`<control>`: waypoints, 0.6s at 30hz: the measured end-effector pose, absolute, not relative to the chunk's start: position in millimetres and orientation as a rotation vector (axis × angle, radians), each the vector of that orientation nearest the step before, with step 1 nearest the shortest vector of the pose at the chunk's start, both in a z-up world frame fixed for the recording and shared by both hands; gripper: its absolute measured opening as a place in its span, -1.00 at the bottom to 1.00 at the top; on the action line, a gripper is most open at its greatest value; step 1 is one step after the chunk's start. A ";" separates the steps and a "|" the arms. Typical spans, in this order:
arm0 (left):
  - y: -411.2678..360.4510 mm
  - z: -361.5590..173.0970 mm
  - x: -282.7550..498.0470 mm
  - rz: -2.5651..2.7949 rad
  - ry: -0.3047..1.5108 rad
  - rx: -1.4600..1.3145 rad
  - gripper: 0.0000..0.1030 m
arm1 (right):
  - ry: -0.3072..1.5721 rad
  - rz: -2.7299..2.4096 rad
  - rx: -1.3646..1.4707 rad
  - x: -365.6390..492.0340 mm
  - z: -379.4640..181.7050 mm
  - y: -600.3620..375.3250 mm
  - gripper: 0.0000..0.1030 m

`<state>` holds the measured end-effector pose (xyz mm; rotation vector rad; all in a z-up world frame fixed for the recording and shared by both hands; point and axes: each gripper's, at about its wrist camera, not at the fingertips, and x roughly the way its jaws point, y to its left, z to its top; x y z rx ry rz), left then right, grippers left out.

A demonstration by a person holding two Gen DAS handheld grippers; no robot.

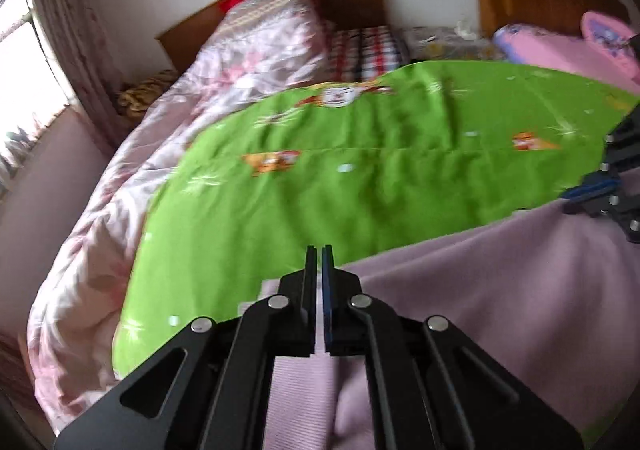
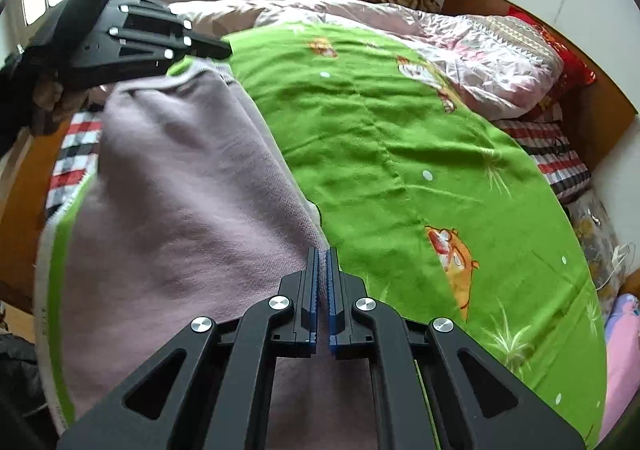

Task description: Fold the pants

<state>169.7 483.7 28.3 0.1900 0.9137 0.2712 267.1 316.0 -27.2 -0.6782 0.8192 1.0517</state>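
Pants (image 2: 180, 190) pinched in both tools

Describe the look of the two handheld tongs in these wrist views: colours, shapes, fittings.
Both tongs are matte black linkages. The left tongs and right tongs each have two flat angled arms with elongated cutouts, joined by round silver pivot pins, ending in narrow straight fingers. The pads are blue; the right tongs' pads look finely toothed. No cables, markings or sleeves are visible.

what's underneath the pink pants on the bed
The pink pants lie on a green cartoon-print sheet, which shows along their edge. A red checked cloth peeks out beyond that at the bed's edge. Whatever lies directly beneath the pants is covered.
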 end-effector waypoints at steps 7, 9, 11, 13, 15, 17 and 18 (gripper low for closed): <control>477.0 16.6 172.7 0.117 1.004 0.227 -0.36 | 0.817 1.042 -0.679 262.0 -27.1 317.1 -0.92; 479.2 19.6 170.7 0.053 1.010 0.193 -0.03 | 0.828 1.042 -0.662 263.0 -31.3 315.8 -0.92; 480.8 19.2 171.6 0.018 1.020 0.190 0.06 | 0.834 1.042 -0.647 263.2 -32.0 314.4 -0.92; 481.7 15.5 173.9 0.002 1.045 0.203 0.06 | 0.836 1.043 -0.642 263.8 -31.8 314.3 -0.92; 481.2 4.0 178.2 0.013 1.086 0.256 -0.10 | 0.836 1.043 -0.641 264.1 -32.0 314.3 -0.92; 482.3 -3.0 182.2 0.001 1.089 0.265 -0.19 | 0.839 1.041 -0.628 264.9 -32.2 313.7 -0.92; 482.2 -5.8 182.7 0.006 1.090 0.270 -0.25 | 0.839 1.041 -0.618 265.1 -32.4 312.7 -0.92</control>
